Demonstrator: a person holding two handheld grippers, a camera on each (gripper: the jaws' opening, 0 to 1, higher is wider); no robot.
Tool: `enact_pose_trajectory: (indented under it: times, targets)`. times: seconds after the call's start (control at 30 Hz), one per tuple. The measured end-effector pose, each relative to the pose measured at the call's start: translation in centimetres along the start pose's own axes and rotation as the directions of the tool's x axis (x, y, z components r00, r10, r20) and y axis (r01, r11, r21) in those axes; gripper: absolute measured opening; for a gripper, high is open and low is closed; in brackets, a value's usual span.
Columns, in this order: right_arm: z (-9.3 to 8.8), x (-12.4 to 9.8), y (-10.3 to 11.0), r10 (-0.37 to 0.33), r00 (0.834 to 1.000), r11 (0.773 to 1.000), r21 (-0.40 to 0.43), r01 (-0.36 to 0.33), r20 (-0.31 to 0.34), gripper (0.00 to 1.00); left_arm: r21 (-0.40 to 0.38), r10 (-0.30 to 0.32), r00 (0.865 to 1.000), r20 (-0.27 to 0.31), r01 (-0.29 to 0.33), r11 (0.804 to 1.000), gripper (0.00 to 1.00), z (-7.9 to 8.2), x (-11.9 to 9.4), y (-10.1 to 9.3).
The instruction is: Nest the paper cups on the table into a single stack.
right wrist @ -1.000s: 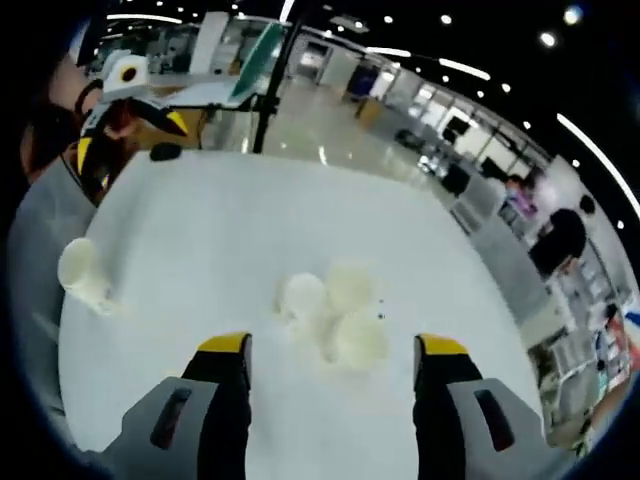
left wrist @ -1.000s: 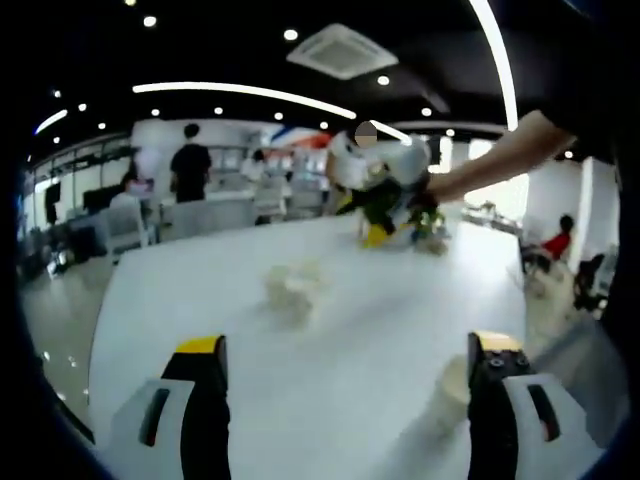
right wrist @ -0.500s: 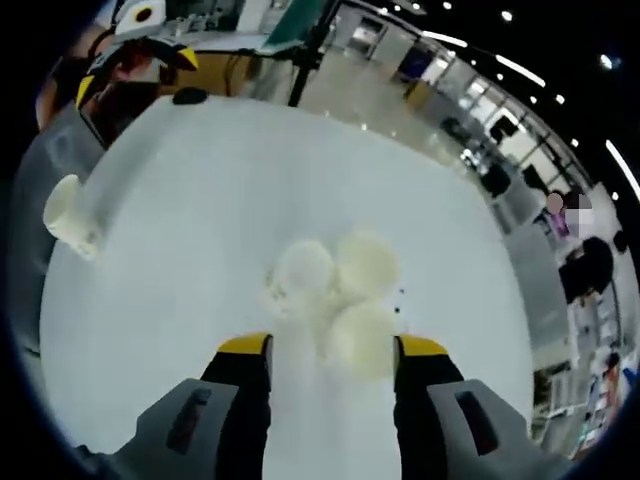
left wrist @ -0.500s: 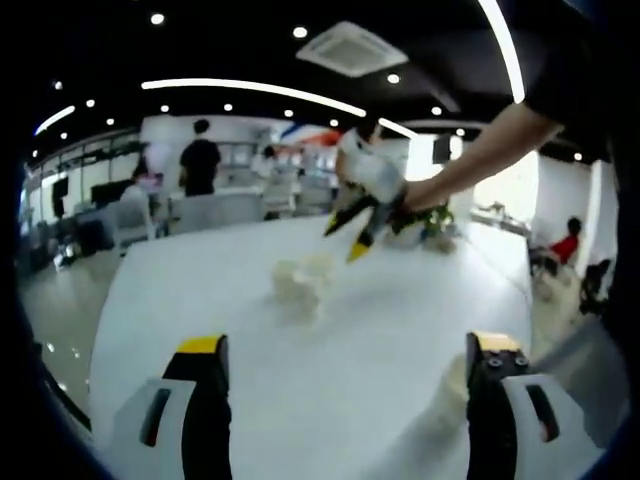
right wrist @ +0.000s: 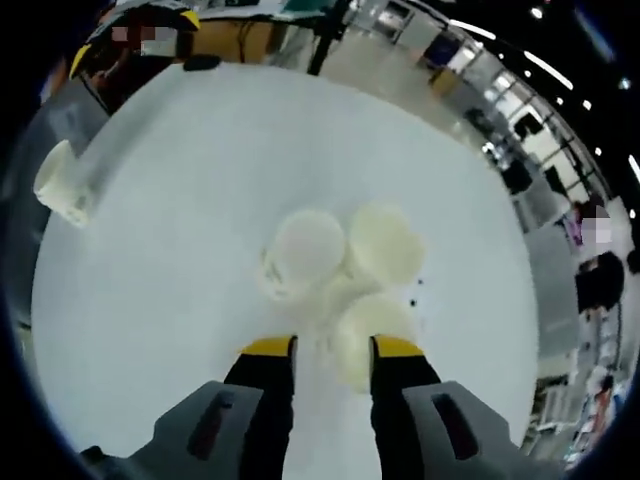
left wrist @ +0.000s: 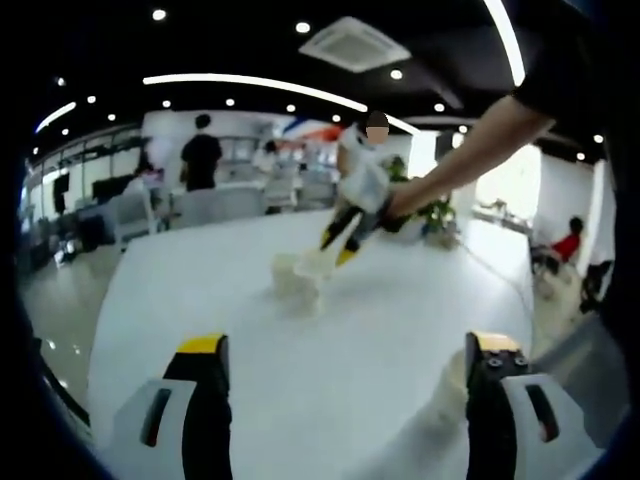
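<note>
Just ahead of our right gripper point(right wrist: 332, 348), its jaws nearly closed and empty, sit three cups point(right wrist: 340, 270). Our left gripper point(left wrist: 345, 350) stays wide open, far back.

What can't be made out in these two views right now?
- Right gripper view: whether the right gripper grips the nearest cup; blur, and its jaws overlap the rim.
- Left gripper view: the single cup, partly behind the left gripper's own jaw.
- Left gripper view: count of clustered cups; blurred.
</note>
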State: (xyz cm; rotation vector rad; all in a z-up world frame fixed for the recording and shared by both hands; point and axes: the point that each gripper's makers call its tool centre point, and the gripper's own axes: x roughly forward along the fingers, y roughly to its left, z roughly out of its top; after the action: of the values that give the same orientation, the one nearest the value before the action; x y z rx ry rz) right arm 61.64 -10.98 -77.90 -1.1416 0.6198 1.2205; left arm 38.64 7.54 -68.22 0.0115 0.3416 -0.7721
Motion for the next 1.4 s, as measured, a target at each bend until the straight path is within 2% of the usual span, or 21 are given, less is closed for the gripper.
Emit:
enact_pose_trajectory:
  times: [0.13,0.3,0.47,0.83,1.13,1.4]
  targets:
    - [-0.3,0.5,0.1,0.014,1.000,1.000,-0.012,-0.014,-0.016,0.17,0.001,0.002,1.000,-0.005,-0.002,1.000,0.98,-0.3,0.0,0.0]
    - [-0.6,1.1,0.3,0.031,0.999,0.999,-0.008,-0.031,-0.022,0.12,0.008,-0.002,1.000,-0.015,0.003,1.000,0.98,-0.6,0.1,-0.2]
    - [-0.6,1.0,0.7,0.039,0.998,0.999,-0.033,-0.040,-0.043,0.01,0.002,0.003,1.000,-0.013,-0.003,1.000,0.98,-0.6,0.1,-0.2]
    - [-0.4,0.7,1.6,0.058,0.998,0.998,-0.029,-0.059,-0.040,0.00,0.004,0.009,1.000,-0.017,-0.009,1.000,0.98,-0.7,-0.1,-0.3]
    - [-0.2,0.1,1.2,0.051,0.998,0.999,-0.015,-0.051,-0.043,0.00,0.022,0.004,1.000,-0.012,-0.004,1.000,0.98,-0.4,-0.2,0.0]
    - [1.1,-2.9,1.0,-0.010,1.000,1.000,0.024,0.010,-0.005,0.00,0.032,0.006,1.000,0.005,-0.007,0.999,0.98,0.4,-0.4,0.5]
